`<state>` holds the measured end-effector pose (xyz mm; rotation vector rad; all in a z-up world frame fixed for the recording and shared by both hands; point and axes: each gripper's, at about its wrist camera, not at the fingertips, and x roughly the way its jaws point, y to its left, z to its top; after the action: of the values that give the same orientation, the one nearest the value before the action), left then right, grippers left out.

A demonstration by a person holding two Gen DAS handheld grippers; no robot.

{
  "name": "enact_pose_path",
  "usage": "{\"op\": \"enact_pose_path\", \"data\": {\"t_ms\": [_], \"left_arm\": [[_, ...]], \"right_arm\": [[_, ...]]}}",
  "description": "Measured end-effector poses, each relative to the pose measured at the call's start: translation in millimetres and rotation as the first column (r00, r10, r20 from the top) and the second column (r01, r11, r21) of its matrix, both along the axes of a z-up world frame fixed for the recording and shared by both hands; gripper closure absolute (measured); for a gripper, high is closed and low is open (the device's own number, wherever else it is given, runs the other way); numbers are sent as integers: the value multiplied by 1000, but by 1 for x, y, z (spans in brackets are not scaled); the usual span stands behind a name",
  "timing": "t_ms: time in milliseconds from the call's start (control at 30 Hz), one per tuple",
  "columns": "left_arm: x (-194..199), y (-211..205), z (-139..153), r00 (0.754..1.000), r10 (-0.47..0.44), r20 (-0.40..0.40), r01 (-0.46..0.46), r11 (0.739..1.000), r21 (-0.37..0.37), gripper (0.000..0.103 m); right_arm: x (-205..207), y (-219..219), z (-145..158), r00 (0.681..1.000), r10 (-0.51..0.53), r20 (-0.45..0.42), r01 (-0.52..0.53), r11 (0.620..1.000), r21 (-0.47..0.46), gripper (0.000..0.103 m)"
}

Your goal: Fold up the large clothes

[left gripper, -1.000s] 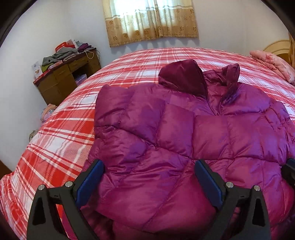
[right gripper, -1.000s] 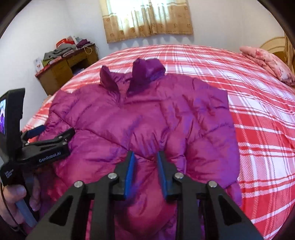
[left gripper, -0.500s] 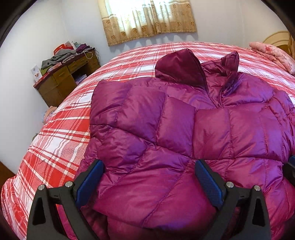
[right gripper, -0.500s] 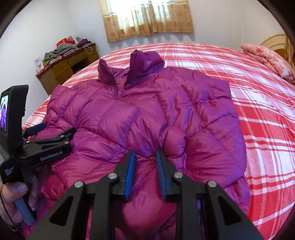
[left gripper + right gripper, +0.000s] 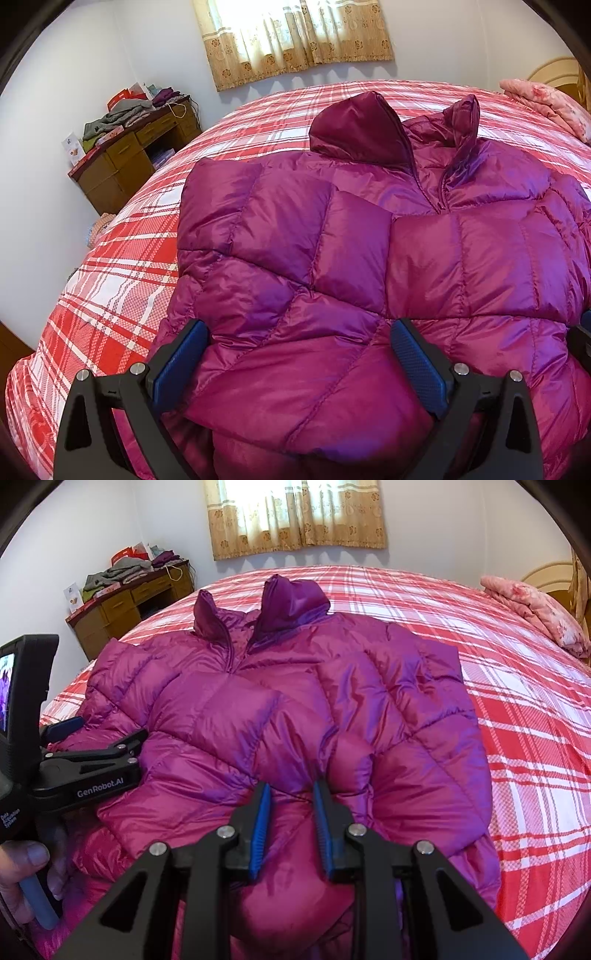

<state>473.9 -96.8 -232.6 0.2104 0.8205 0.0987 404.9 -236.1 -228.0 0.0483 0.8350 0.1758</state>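
We see a bed [image 5: 122, 280] under a red and white plaid cover, filling most of both views. On it lies a large magenta quilted jacket [image 5: 332, 258], front side up, collar [image 5: 291, 602] toward the far wall, with its lower part folded up into a thick puffy edge near us. Behind the bed hangs a curtain [image 5: 295, 33] over a bright window, and in the left corner stands a wooden bench [image 5: 125, 158] piled with clothes [image 5: 122, 114]. A pink pillow [image 5: 535, 609] rests at the right side of the bed.

Our left claw [image 5: 299, 365] stands wide, its blue pads on either side of a broad bulge of the jacket's near edge; we cannot tell whether the pads press the fabric. Our right claw [image 5: 291, 808] is narrow, pinching a fold of the jacket between its blue pads. In the right view, a hand [image 5: 26, 867] holds the handle of the left claw's tool at the left margin.
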Motion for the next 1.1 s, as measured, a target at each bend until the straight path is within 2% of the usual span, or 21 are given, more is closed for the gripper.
{"op": "enact_pose_path", "data": {"t_ms": [167, 267, 333, 367, 433, 533, 567, 600, 667, 767, 833, 900, 967, 1100], "left_arm": [[-1, -1, 0, 1000, 3, 2, -3, 1000, 8, 3], [-1, -5, 3, 1000, 7, 1, -8, 999, 40, 3], [-3, -4, 14, 1000, 21, -17, -20, 998, 60, 3], [-6, -2, 26, 1000, 12, -6, -11, 999, 39, 3], [-17, 8, 63, 996, -31, 84, 33, 999, -27, 3], [-4, 28, 95, 985, -15, 174, 18, 1000, -14, 3], [7, 35, 97, 981, 1, 192, -2, 1000, 3, 3], [19, 40, 95, 982, 18, 190, -21, 1000, 17, 3], [47, 55, 78, 990, 64, 127, -67, 998, 21, 3], [76, 71, 42, 992, 122, 34, -124, 992, 37, 3], [82, 75, 22, 991, 136, -5, -136, 990, 38, 3], [81, 69, 11, 991, 134, -3, -134, 990, 40, 3], [80, 61, 5, 992, 124, 4, -124, 989, 81, 3], [81, 53, -1, 993, 119, 6, -118, 985, 128, 3]], "right_arm": [[0, 1, -1, 1000, -1, 1, 1, 1000, -4, 76], [0, 2, -1, 1000, -1, 1, 1, 1000, -7, 76], [1, 4, 1, 1000, 3, -8, -3, 1000, -23, 76], [0, 4, 4, 1000, 7, -14, -8, 1000, -30, 76], [-4, 1, 18, 1000, 6, -4, -6, 1000, -15, 71], [-9, -8, 51, 995, -14, 95, 13, 1000, 9, 48], [-4, -12, 61, 992, -37, 120, 36, 999, 10, 46], [6, -15, 66, 990, -55, 127, 54, 998, 12, 46], [27, -20, 67, 988, -95, 124, 96, 995, -3, 47], [55, -28, 52, 988, -135, 76, 135, 991, 5, 49], [68, -27, 36, 988, -148, 52, 151, 988, -42, 49], [74, -27, 23, 990, -136, 26, 137, 989, -53, 50], [74, -24, 10, 992, -123, 7, 123, 990, -71, 50], [70, -25, 4, 992, -126, 5, 126, 990, -70, 50]]}}
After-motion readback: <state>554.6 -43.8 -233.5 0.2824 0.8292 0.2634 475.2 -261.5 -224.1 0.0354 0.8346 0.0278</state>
